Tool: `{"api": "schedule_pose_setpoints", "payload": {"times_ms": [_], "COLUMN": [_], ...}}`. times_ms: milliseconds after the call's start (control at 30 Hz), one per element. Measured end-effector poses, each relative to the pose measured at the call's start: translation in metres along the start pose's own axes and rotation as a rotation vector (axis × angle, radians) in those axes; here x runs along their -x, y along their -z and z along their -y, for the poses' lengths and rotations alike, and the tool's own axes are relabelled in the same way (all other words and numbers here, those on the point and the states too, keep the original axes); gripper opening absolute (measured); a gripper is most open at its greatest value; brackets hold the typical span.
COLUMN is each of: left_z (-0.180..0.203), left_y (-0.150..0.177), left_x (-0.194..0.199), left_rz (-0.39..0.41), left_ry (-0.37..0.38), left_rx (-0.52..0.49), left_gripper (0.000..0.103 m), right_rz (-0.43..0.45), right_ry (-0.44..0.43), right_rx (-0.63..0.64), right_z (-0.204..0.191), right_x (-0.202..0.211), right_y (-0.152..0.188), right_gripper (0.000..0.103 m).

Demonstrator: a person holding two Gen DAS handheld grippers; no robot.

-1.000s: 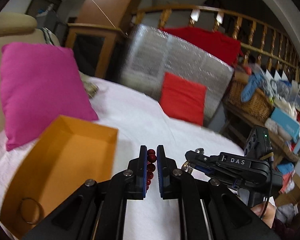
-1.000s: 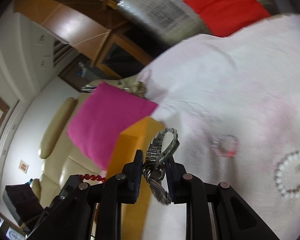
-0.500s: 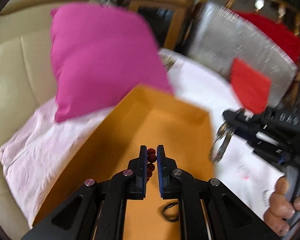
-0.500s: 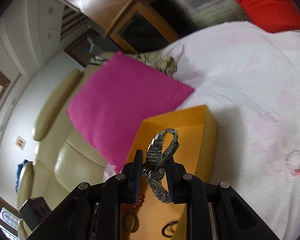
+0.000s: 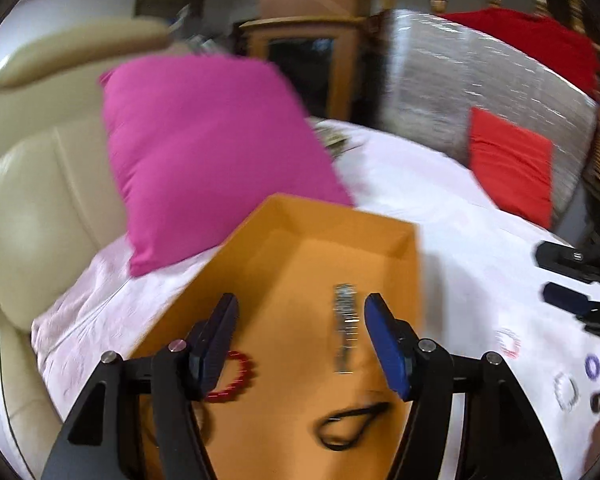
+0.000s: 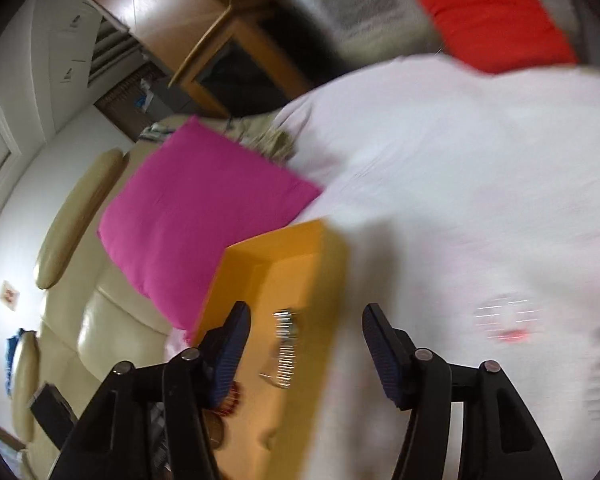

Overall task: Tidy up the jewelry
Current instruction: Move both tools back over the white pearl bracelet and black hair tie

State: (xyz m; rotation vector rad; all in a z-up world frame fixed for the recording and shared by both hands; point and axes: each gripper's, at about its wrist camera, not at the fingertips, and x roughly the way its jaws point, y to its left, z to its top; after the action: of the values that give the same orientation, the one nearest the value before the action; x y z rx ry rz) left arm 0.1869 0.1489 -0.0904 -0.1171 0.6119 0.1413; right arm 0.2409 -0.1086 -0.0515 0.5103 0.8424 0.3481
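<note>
An orange box (image 5: 340,236) lies on the white cloth; it also shows in the right wrist view (image 6: 300,248). My left gripper (image 5: 300,332) is open and empty above the box. A red bead bracelet (image 5: 236,376) lies in the box by the left finger, and shows in the right wrist view (image 6: 232,398). A silver metal watch (image 5: 345,328) is in the box, blurred; it shows in the right wrist view (image 6: 285,344) too. A black loop (image 5: 352,424) lies in the box near me. My right gripper (image 6: 306,340) is open and empty over the box's right edge.
A pink cushion (image 5: 204,152) leans on the cream sofa (image 5: 28,184) behind the box. Small bracelets (image 5: 508,342) lie on the cloth at the right, one also in the right wrist view (image 6: 504,320). A red cushion (image 5: 508,160) stands at the back.
Both grippers have opened. The red bead bracelet and the silver watch have left the jaws and are now in the orange box. Both views are blurred by motion.
</note>
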Motion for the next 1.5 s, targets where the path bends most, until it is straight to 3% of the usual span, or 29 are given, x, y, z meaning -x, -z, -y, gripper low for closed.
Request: {"api": "schedule_pose_setpoints", "payload": {"times_ms": [267, 367, 400, 433, 467, 567, 633, 733, 867, 967, 1067, 1233, 1333, 1500], "left_z": [0.097, 0.131, 0.143, 0.15, 0.16, 0.181, 0.191, 0.204, 0.222, 0.235, 0.246, 0.251, 0.253, 0.254], "left_y": [0.014, 0.023, 0.027, 0.029, 0.032, 0.039, 0.043, 0.046, 0.052, 0.058, 0.066, 0.072, 0.074, 0.074], "left_x": [0.031, 0.037, 0.038, 0.039, 0.038, 0.034, 0.032, 0.03, 0.034, 0.035, 0.035, 0.037, 0.036, 0.024], "left_rz": [0.111, 0.12, 0.117, 0.111, 0.098, 0.071, 0.061, 0.058, 0.085, 0.091, 0.069, 0.018, 0.018, -0.05], "left_ry": [0.113, 0.166, 0.191, 0.211, 0.242, 0.268, 0.276, 0.303, 0.28, 0.236, 0.224, 0.265, 0.234, 0.211], "left_rx": [-0.218, -0.283, -0.303, -0.313, -0.326, -0.357, -0.366, -0.372, -0.397, -0.443, -0.491, -0.478, -0.486, -0.457], "left_gripper": [0.079, 0.087, 0.087, 0.087, 0.087, 0.087, 0.087, 0.087, 0.088, 0.088, 0.089, 0.089, 0.089, 0.089], "right_rz": [0.251, 0.413, 0.475, 0.562, 0.66, 0.78, 0.777, 0.801, 0.699, 0.64, 0.586, 0.505, 0.424, 0.307], "right_ry": [0.23, 0.294, 0.322, 0.364, 0.397, 0.405, 0.417, 0.35, 0.377, 0.402, 0.41, 0.436, 0.463, 0.467], "right_rx": [-0.086, -0.046, -0.008, 0.043, 0.096, 0.18, 0.178, 0.086, -0.076, -0.118, -0.153, -0.225, -0.256, -0.297], "right_z": [0.118, 0.13, 0.127, 0.123, 0.118, 0.115, 0.121, 0.145, 0.195, 0.216, 0.227, 0.241, 0.249, 0.259], "right_x": [0.153, 0.207, 0.221, 0.238, 0.253, 0.272, 0.273, 0.278, 0.289, 0.293, 0.288, 0.277, 0.264, 0.241], "right_y": [0.009, 0.021, 0.026, 0.033, 0.042, 0.053, 0.054, 0.061, 0.049, 0.044, 0.043, 0.051, 0.05, 0.05], "right_gripper": [0.069, 0.069, 0.076, 0.093, 0.103, 0.103, 0.103, 0.103, 0.103, 0.103, 0.103, 0.103, 0.103, 0.103]}}
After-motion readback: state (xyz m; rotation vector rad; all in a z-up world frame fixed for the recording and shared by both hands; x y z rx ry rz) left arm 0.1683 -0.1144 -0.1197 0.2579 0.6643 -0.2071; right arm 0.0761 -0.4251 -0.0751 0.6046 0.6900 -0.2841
